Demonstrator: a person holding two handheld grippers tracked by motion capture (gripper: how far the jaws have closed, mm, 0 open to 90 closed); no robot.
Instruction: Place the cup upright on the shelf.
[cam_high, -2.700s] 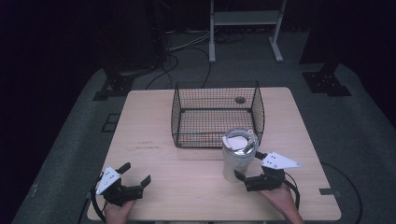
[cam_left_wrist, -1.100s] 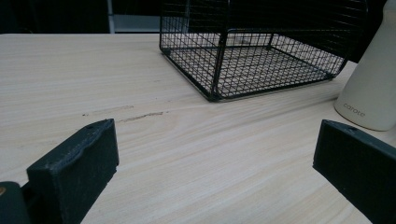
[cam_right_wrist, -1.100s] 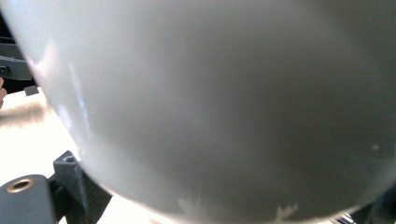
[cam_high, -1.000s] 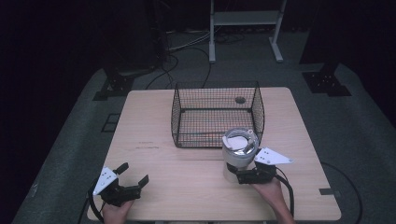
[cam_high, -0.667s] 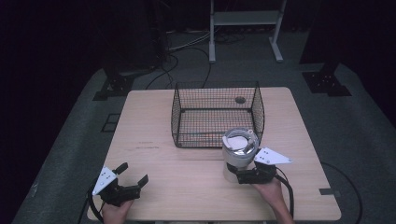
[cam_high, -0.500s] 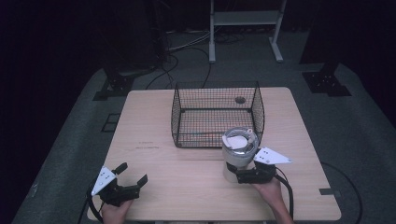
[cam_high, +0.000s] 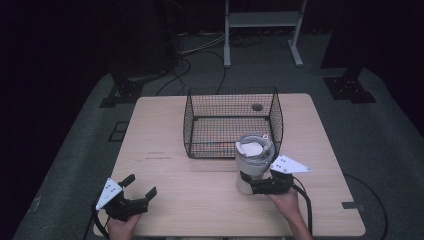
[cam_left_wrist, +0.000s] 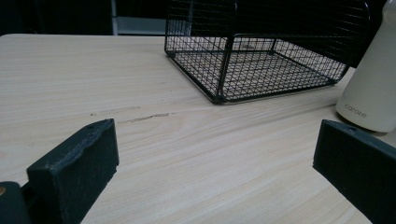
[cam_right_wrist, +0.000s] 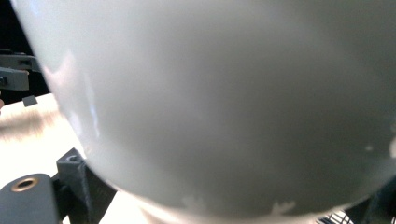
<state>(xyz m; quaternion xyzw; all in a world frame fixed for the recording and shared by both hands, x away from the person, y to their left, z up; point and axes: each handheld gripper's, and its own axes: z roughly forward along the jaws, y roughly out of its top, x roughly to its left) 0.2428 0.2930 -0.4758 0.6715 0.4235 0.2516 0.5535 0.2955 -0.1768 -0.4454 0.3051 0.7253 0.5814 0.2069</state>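
White jug stands upright on the table, near-right, just in front of the wire basket's near-right corner, w/ a lid on top. My right gripper is clamped round its lower body, low down I think so it won't tip when I lift. Right gripper view: white wall right up against the cam. My left gripper waits near-left, well apart, jaws wide, nothing between them, prob. free to help. Basket is empty, likely where the jug goes.
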